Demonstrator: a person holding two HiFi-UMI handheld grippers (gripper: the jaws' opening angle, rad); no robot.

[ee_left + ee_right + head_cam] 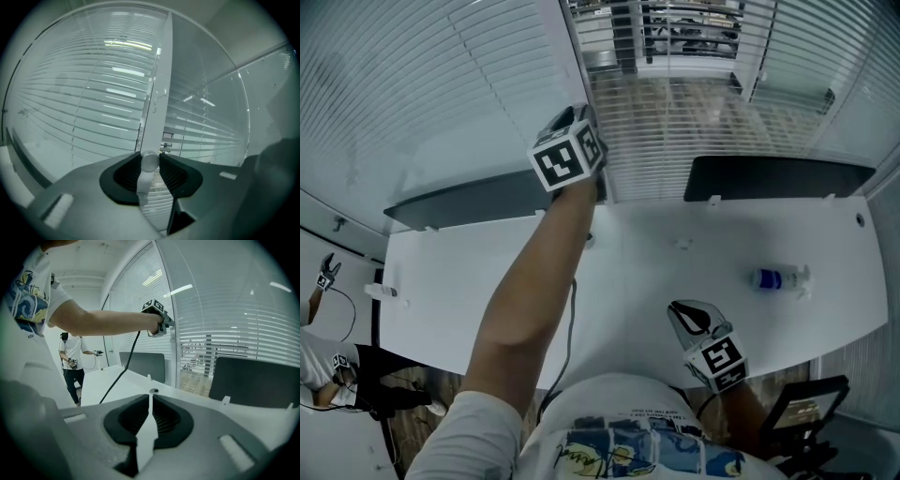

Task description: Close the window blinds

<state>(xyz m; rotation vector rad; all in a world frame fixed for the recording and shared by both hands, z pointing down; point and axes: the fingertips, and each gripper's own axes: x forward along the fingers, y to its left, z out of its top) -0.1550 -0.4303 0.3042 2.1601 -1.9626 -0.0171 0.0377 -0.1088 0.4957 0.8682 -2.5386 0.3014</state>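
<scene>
Slatted window blinds (441,84) cover the glass ahead; the slats in the left pane (93,103) look nearly flat shut, while those in the middle pane (694,112) let the outside show through. My left gripper (579,120) is raised to the white window post. Its jaws (150,168) are shut on the blind's pale tilt wand (149,163), whose round end sits between the pads. The right gripper view shows that arm stretched out to the post, with the left gripper (171,323) at it. My right gripper (692,317) hovers low over the desk's near edge, shut (149,427) and holding nothing.
A white desk (675,234) runs under the window, with dark partition panels (778,176) at its back edge. A small bottle (778,278) lies on the desk at the right. A black cable (572,309) hangs from my left arm. Another person (71,362) stands at the far left.
</scene>
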